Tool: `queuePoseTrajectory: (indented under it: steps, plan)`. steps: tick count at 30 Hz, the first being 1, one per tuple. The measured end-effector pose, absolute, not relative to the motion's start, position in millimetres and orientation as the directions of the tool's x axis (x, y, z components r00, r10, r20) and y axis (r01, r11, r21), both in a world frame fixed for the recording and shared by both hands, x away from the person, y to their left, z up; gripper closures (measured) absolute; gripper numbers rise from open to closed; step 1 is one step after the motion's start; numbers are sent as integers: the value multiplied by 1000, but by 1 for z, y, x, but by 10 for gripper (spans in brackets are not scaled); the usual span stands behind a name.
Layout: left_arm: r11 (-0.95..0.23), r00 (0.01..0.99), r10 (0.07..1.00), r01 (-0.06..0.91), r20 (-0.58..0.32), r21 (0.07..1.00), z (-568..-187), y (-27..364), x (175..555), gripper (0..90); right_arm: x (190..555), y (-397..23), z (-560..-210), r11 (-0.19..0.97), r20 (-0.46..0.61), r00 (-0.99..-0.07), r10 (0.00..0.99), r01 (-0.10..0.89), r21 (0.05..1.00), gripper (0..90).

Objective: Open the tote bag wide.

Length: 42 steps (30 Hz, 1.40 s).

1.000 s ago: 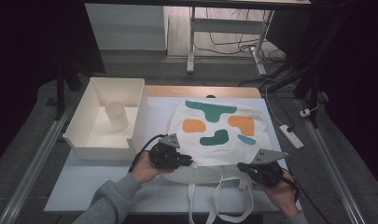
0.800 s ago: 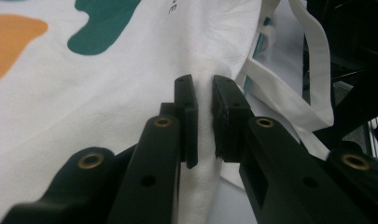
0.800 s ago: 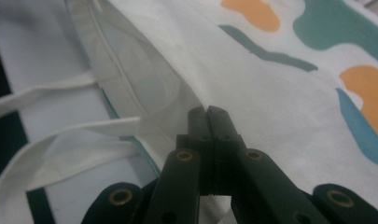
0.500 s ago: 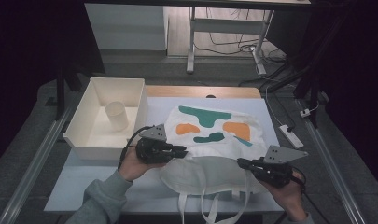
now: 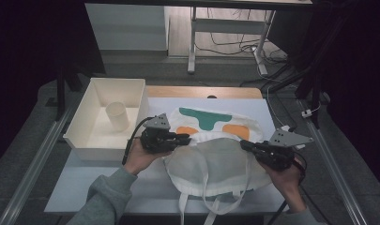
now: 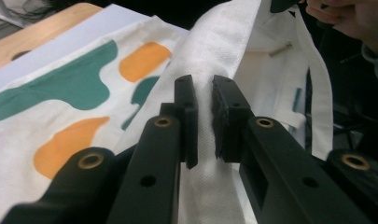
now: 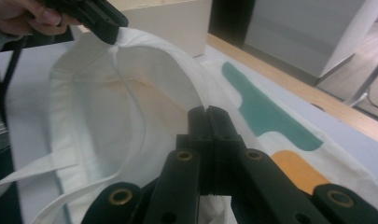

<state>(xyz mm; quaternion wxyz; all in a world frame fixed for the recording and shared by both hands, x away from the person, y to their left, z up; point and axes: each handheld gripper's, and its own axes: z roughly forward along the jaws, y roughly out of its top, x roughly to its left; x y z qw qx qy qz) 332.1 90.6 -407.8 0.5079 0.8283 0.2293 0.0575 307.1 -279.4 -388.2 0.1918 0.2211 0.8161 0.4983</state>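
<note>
- The table (image 5: pixel 84 187) carries a white sheet under the work, so the cloth can be folded on a flat base.
- The tote bag (image 5: pixel 216 164) lies at the middle, its near half lifted and doubled over toward the printed far half.
- The white bin (image 5: pixel 79 136) with its cup (image 5: pixel 117 116) stands left, apart.
- The left gripper (image 5: pixel 186 138) pinches a ridge of the bag's fabric; the right gripper (image 5: pixel 244 143) has its jaws pressed together on the edge, so both sides rise evenly.

The high view looks forward and down on the tabletop (image 5: pixel 178 187) from above the person's side, well back. Each gripper view sits close behind its own claw, looking along the jaws; all three share the printed tote bag (image 5: pixel 216 154) (image 6: pixel 60 107) (image 7: pixel 144 93).
</note>
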Motion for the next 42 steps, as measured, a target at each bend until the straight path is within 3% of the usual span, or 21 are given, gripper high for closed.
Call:
queuePoseTrajectory:
  steps: [22,42]
  plan:
    - [-436,835,539,392,-114,810,-436,64,369,802,363,-280,-415,444,-110,-755,646,255,859,894]
    - [-439,798,585,460,-144,772,-461,44,404,804,414,-288,-445,437,-30,-719,695,389,811,896]
